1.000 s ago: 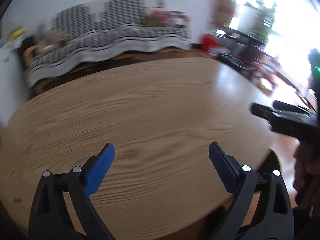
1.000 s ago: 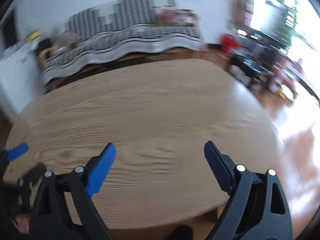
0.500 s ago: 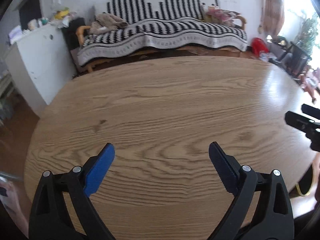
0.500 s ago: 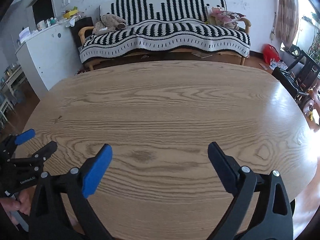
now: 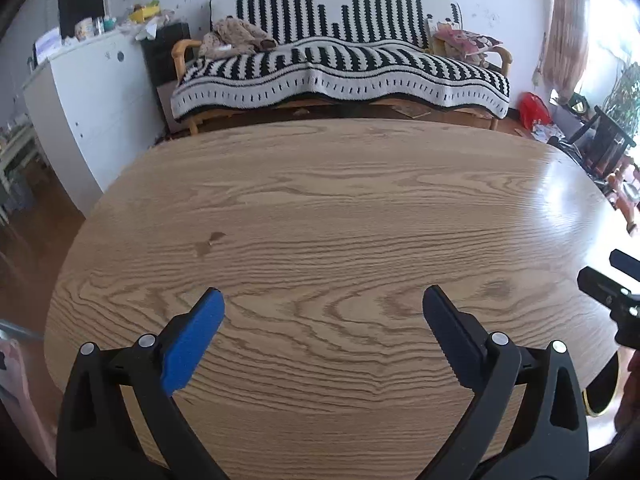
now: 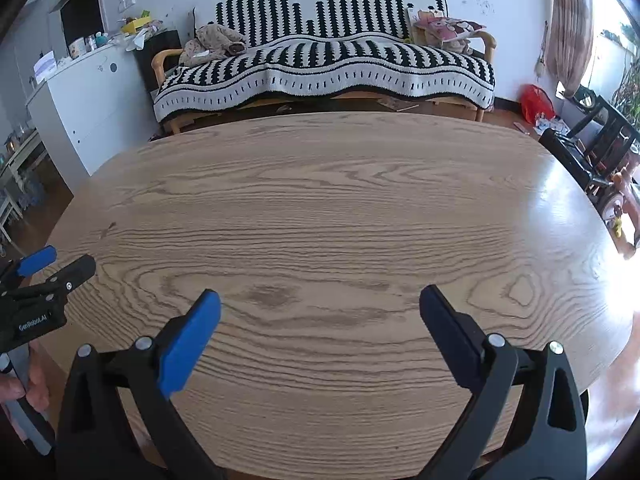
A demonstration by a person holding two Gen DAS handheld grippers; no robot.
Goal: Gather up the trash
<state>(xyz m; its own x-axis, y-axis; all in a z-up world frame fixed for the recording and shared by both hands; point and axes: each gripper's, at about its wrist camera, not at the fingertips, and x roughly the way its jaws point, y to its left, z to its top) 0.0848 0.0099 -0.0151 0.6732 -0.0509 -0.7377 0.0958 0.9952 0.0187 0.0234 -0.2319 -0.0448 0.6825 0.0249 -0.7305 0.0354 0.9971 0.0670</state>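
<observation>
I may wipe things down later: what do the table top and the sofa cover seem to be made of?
Table top: wood or wood-look laminate, with bold grain lines and a glossy glare patch at its right end. Sofa cover: soft woven or knitted fabric, black-and-white, draping in waves.

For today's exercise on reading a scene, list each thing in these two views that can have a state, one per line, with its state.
Left gripper: open, holding nothing, above the table.
Right gripper: open, holding nothing, above the table.
Table: bare wood, no trash visible on it.
Sofa: draped with a striped cover, a cushion and clothes lying on it.
Red bag: on the floor beside the sofa.
</observation>
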